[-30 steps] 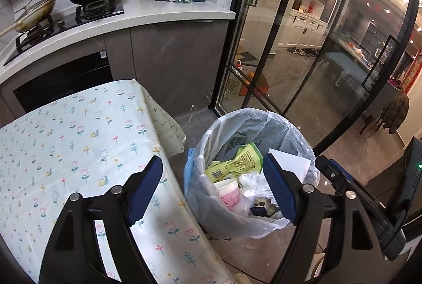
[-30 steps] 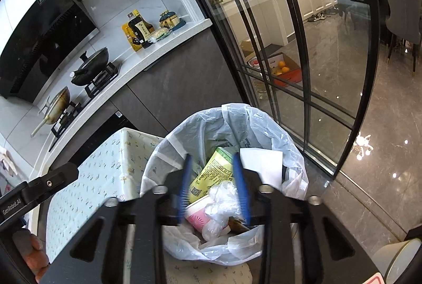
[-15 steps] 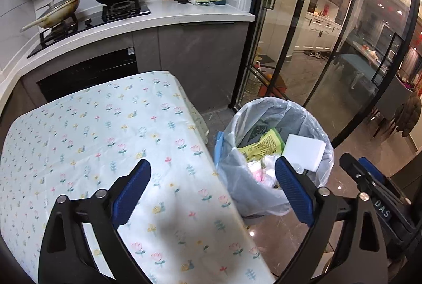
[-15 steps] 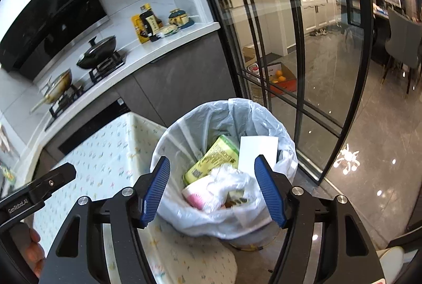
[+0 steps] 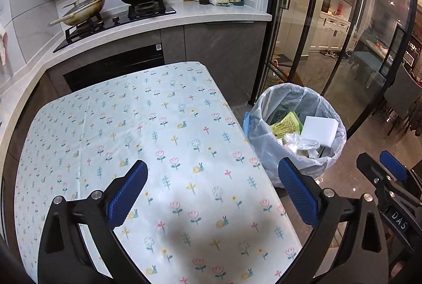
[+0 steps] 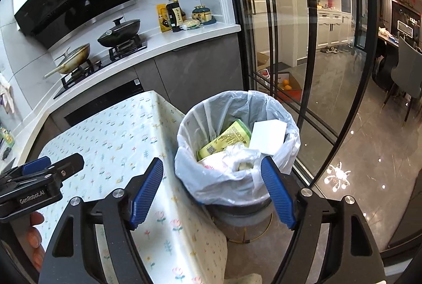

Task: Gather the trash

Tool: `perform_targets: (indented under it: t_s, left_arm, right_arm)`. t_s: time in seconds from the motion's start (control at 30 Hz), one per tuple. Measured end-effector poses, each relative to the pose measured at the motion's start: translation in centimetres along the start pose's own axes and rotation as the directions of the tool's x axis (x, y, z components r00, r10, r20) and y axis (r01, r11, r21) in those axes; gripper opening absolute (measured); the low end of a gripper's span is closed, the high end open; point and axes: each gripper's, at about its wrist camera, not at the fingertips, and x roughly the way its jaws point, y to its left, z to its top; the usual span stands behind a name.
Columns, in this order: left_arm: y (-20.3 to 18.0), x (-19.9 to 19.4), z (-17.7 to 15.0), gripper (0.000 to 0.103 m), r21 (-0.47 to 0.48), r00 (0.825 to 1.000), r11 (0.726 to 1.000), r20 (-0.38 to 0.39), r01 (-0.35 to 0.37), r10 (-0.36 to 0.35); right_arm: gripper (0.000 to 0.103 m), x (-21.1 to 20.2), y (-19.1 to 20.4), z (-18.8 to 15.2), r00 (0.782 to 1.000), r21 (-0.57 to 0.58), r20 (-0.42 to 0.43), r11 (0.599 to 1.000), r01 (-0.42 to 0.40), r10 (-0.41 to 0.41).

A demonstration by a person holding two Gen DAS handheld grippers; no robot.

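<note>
A pale blue tablecloth [image 5: 158, 131] carries small pink, yellow and teal flowers and snails. The bin's liner [image 6: 237, 173] is translucent white, around a yellow-green packet [image 6: 226, 139] and white sponge block [image 6: 267, 136]. Both grippers' pads [image 5: 126, 194] are ribbed blue.

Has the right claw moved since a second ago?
Yes. The right claw has backed away from the trash bin, its jaws just opening, nothing between them.
</note>
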Motion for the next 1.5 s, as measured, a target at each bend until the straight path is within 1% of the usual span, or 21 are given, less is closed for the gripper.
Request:
perform_targets:
  t_s: [0.37,0.5,0.67,1.17,1.5]
  left_arm:
    - [0.2,-1.8,-2.7,0.095,0.017,1.0,1.0,-0.009,-0.007,0.007]
    - [-0.1,-1.9,-3.5,0.095,0.04,1.0,0.999,-0.023,-0.011,0.012]
    - [-0.4,-1.5,-4.1,0.095,0.04,0.999,0.999,-0.038,-0.009,0.01]
    - [-1.4,-0.7,-4.4,0.095,0.044,0.998,0.999,-0.052,-0.023,0.025]
    - [-1.9,-0.4,-4.3,0.095,0.054,0.999,0.998,-0.036,-0.037,0.039]
  right_arm:
    - [0.076,-2.8,1.7,-2.0,1.0,-0.05,-0.019,0.999,0.022,-0.023]
    - [0.076,-3.0,1.8,-2.6,0.999,-0.057,-0.033,0.998,0.031,-0.033]
    - [0.076,-3.0,1.8,-3.0,0.998,-0.067,-0.044,0.997,0.035,-0.038]
    - [0.076,-2.2,1.0,-3.0,0.997,-0.072,-0.07,0.997,0.037,-0.042]
    - [0.076,-1.7,0.9,-3.1,0.996,-0.083,-0.078,0.996,0.039,-0.045]
